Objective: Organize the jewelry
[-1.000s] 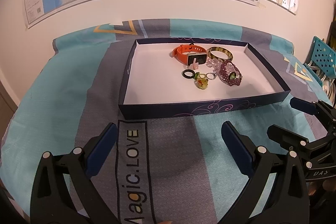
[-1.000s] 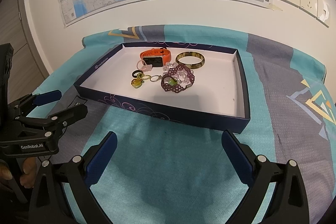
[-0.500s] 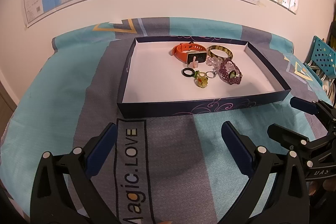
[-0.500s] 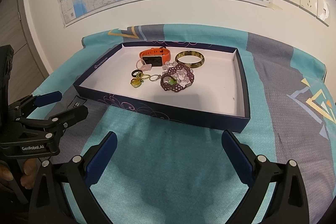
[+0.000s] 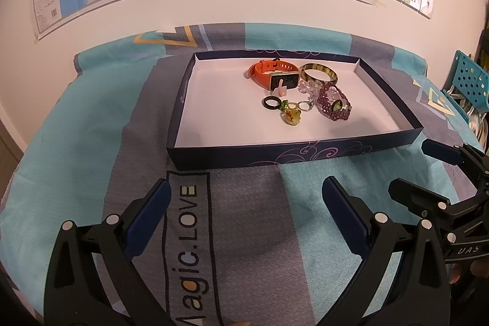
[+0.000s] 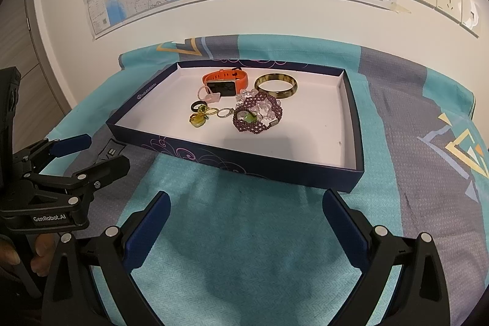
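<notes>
Holding both grippers, left gripper (image 5: 244, 213) and right gripper (image 6: 246, 222), spread wide and empty at frame bottom; jewelry cluster (image 6: 241, 103) sits bunched mid-tray (image 6: 305, 170), so I get clear sightlines.

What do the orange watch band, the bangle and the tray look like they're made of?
Watch band: probably matte silicone rubber, evenly orange with punched holes. Bangle: glossy and mottled olive-brown, maybe resin or stone; hard to tell. Tray: likely printed cardboard, with thin navy walls and a white inside.
</notes>
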The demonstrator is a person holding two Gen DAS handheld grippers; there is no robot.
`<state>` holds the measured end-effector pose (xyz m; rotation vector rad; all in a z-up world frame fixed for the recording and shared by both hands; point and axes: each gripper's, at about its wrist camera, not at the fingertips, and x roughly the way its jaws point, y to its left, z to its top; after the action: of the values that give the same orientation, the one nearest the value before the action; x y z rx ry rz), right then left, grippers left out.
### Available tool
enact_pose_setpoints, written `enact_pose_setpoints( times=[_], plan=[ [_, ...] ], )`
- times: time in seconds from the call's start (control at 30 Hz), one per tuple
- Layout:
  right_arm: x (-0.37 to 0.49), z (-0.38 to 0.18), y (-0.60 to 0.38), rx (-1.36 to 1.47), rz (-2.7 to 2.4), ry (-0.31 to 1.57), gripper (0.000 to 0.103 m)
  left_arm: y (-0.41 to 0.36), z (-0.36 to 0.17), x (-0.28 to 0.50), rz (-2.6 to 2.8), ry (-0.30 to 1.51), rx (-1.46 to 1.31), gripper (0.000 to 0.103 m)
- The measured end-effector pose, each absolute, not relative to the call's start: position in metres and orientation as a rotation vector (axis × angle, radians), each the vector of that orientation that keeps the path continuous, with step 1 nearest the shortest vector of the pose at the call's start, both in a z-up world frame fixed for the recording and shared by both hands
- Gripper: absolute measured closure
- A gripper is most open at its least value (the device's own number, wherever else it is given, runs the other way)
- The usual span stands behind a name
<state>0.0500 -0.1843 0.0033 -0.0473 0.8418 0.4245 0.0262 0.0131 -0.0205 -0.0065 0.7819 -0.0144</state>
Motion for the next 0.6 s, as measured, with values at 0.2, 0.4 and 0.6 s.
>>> enact_pose_setpoints(
  times=[0.2,0.4,0.6],
  plan=[
    [0.0496,0.0028,-0.1849,-0.046,0.423,0.844,0.007,0.0123,-0.0215,0.0257,-0.015,0.783,-0.007,0.006],
    [0.05,0.0024,-0.1847,-0.046,0.424,0.845,0.007,0.011,-0.0233,0.0266,-0.017,0.787,-0.006,0.006],
    [0.0502,0.0027,-0.1849,-0.046,0.424,0.844,0.007,0.0103,-0.0236,0.0271,-0.017,0.791,-0.005,0.006]
  ],
)
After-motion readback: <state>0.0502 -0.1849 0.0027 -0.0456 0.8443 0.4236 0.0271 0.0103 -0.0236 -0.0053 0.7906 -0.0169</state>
